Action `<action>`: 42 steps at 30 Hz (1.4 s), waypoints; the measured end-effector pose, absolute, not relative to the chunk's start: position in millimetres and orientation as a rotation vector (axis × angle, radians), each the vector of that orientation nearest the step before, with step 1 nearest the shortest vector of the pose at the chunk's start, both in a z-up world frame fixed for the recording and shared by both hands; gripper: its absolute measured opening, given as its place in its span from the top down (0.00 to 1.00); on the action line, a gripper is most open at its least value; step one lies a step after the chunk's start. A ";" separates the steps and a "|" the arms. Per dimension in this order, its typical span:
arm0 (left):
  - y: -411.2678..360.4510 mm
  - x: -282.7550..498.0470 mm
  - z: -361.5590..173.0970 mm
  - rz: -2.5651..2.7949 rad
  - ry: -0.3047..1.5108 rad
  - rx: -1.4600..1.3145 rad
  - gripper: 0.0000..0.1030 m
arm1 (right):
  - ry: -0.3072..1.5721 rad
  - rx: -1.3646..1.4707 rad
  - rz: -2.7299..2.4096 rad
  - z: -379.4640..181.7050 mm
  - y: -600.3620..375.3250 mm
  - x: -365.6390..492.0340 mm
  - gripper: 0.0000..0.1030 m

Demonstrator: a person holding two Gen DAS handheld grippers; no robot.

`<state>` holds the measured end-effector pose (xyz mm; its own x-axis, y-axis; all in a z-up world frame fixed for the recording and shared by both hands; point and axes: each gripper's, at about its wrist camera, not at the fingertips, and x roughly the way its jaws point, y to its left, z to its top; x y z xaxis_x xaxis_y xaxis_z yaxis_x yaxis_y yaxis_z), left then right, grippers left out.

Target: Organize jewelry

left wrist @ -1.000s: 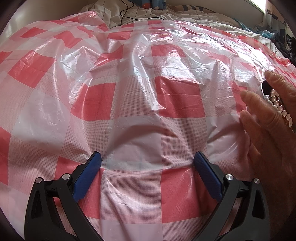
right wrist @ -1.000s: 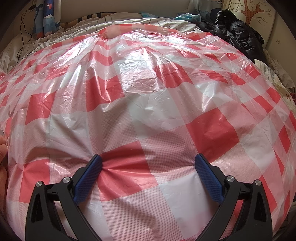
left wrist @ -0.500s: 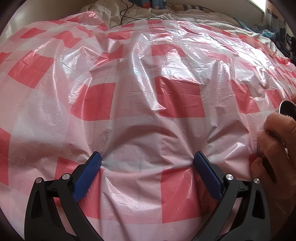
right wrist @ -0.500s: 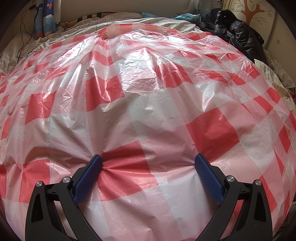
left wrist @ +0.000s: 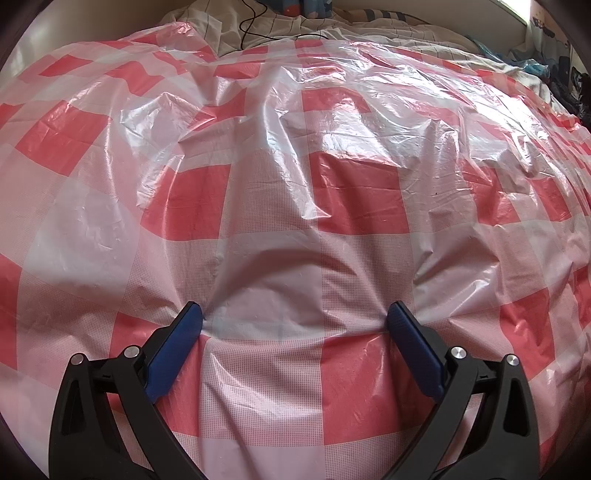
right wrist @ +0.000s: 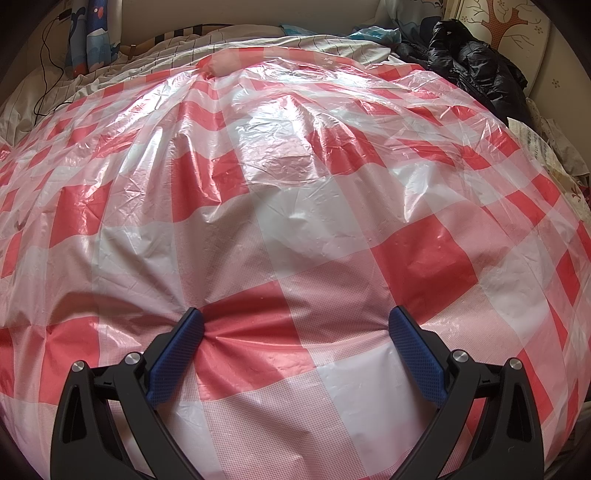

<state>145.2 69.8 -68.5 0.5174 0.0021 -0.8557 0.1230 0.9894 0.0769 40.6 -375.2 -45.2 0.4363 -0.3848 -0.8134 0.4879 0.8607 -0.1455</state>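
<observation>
Left gripper [left wrist: 294, 318] spread wide, nothing held, blue pads [left wrist: 173, 356] pressing into the red-and-white checked plastic sheet [left wrist: 280, 192]. Right gripper [right wrist: 295, 323] likewise wide, empty, tips dimpling the same sheet [right wrist: 303, 206]. Wrinkled, glossy, draped over a bed. No jewelry visible in either view, so location and long axis impossible to tell. Beyond sheet's far edge: striped bedding [left wrist: 280, 22] with black cable [left wrist: 255, 18]; far right of sheet, black jacket [right wrist: 476, 70].
</observation>
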 end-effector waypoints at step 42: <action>70.7 143.5 -68.9 -0.084 1.022 0.130 0.06 | 0.975 0.114 -0.544 -43.4 -374.1 37.0 0.07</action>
<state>143.5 70.7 -68.9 0.5197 -0.0094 -0.8543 0.1307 0.9890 0.0686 37.0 -374.1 -43.4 0.4399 -0.3867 -0.8105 0.4866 0.8612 -0.1468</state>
